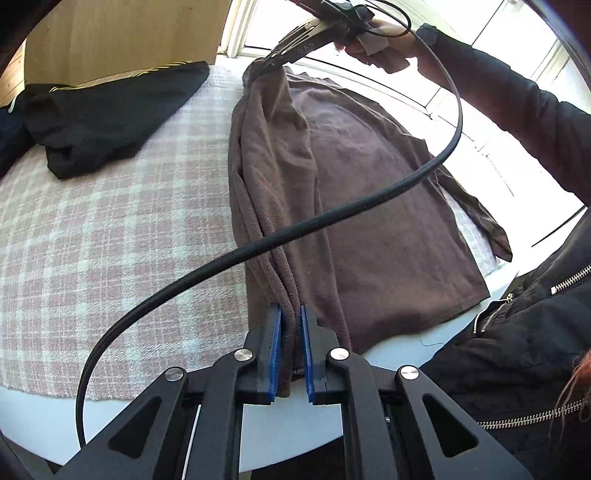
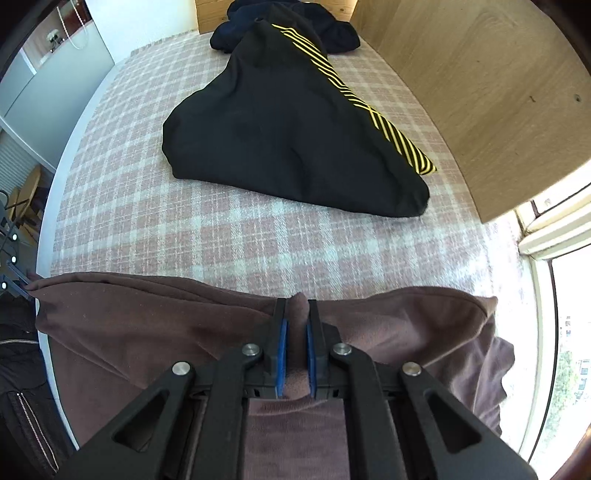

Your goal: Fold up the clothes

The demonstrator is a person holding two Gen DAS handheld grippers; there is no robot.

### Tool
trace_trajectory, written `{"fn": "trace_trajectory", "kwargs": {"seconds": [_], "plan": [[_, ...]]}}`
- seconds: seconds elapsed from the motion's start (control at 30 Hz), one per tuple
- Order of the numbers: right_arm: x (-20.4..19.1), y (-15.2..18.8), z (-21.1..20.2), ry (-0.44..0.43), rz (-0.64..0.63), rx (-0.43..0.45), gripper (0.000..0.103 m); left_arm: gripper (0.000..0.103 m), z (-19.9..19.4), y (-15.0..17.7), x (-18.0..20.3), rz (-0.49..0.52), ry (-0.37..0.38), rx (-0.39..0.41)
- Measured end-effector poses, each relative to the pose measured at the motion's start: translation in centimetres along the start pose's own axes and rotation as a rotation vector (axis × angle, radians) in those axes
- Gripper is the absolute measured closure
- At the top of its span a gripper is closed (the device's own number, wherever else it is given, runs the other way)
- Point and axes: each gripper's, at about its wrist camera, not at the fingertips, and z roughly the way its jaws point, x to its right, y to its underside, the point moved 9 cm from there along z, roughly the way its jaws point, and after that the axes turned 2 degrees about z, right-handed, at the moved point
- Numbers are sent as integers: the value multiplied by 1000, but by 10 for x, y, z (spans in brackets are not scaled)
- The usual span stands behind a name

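A brown long-sleeved shirt [image 1: 369, 206] lies on the checked blanket [image 1: 110, 240], its left side lifted into a fold. My left gripper [image 1: 291, 314] is shut on the near end of that folded edge. My right gripper [image 1: 269, 62] is shut on the far end, held up above the bed. In the right wrist view my right gripper [image 2: 296, 306] pinches a bunch of the brown shirt [image 2: 147, 325], which stretches left and right below it. The shirt's right sleeve [image 1: 480, 214] lies flat toward the bed's edge.
A black garment with yellow stripes [image 2: 288, 140] lies on the blanket [image 2: 221, 243] beyond the shirt, with a dark navy garment [image 2: 236, 33] behind it. A wooden panel [image 2: 480, 92] stands along the bed. A black cable [image 1: 258, 243] hangs across the shirt. Windows are to the right.
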Motion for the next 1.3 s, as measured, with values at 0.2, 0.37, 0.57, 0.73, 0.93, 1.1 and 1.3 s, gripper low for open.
{"fn": "trace_trajectory", "kwargs": {"seconds": [0.2, 0.37, 0.57, 0.73, 0.93, 1.1, 1.3], "plan": [[17, 57, -14, 19, 122, -20, 94, 93, 11, -8, 60, 89, 150, -14], [32, 106, 11, 30, 238, -81, 94, 90, 42, -2, 91, 165, 239, -109], [37, 116, 10, 48, 292, -76, 82, 80, 45, 6, 100, 198, 250, -170], [37, 111, -29, 148, 262, -6, 62, 64, -9, -3, 79, 147, 227, -50], [-8, 87, -14, 61, 220, 32, 62, 64, 11, -8, 11, 48, 52, -94], [-27, 97, 11, 78, 154, -43, 62, 64, 35, 13, 4, 20, 78, -162], [-15, 103, 14, 53, 231, -32, 62, 64, 36, 28, 6, -11, 147, -184]]}}
